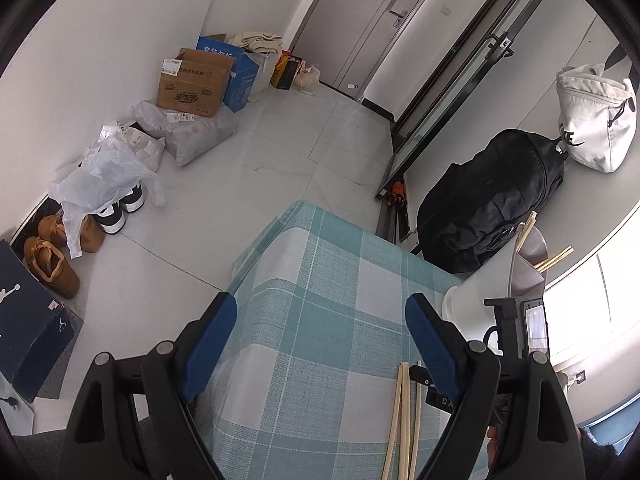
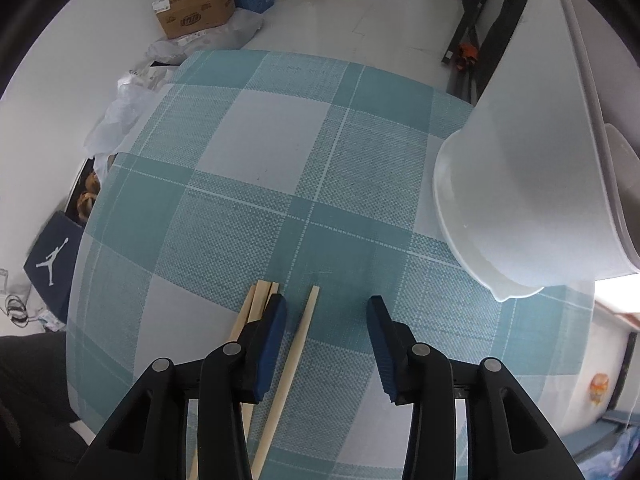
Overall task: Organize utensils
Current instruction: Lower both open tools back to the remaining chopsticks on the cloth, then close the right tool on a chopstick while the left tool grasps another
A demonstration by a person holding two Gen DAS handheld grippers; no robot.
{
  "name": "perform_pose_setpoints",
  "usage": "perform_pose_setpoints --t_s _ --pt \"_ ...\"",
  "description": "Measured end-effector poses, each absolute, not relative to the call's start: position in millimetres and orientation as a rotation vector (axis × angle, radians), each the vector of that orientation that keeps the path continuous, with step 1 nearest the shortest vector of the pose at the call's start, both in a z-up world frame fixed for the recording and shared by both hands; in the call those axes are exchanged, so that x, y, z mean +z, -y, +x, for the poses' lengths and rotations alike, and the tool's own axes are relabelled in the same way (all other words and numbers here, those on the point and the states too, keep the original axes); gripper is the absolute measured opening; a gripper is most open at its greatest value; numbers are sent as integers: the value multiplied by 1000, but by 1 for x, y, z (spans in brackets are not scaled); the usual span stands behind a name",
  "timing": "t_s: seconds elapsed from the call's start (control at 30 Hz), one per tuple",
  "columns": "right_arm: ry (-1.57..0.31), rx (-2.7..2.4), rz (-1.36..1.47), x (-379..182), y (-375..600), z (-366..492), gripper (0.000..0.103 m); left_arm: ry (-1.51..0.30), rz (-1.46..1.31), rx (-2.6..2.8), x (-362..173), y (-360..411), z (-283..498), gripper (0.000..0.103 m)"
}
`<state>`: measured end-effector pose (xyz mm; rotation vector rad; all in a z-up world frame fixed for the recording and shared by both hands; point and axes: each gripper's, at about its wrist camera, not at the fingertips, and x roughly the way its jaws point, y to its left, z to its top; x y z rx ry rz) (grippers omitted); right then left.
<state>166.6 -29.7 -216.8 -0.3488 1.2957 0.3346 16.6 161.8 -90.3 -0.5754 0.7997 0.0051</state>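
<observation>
Left view only: metal holder (image 1: 528, 268) with chopsticks standing in it, black backpack (image 1: 488, 204).
Right view only: white plastic tub (image 2: 532, 200).
Chopsticks (image 2: 296, 344): pale wood, square-ended, flat on checked table (image 2: 304, 152), lengthwise away from camera.
Right gripper (image 2: 327, 312): spread, one chopstick between, untouched.
Left gripper (image 1: 320, 316): spread, empty.

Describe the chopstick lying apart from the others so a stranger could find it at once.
Start at the checked cloth on the table, near its front edge. A bundle of chopsticks lies there; the single chopstick lies just right of it, alone between the right gripper jaws.
</observation>
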Motion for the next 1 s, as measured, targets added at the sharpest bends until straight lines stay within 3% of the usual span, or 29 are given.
perform_pose_setpoints --t_s 0.07,0.17,0.2,0.53,0.8,1.0 --pt "-1291 345 -352 -216 29 165 37 -806 -585 9 -92 -164 17 83" --pt "-1286 353 -331 -213 30 165 5 -804 -579 19 -91 -165 17 83" --pt "-1284 350 -321 -213 30 166 3 -803 -574 21 -91 -164 17 83" --pt "-1158 411 -155 -181 52 153 3 -869 -435 9 -107 -138 22 83" --pt "-935 497 -16 -123 96 123 3 -1113 -237 -116 -132 -85 23 83" --pt "-845 545 74 -110 122 102 3 -1170 -84 -154 -139 -56 7 83"
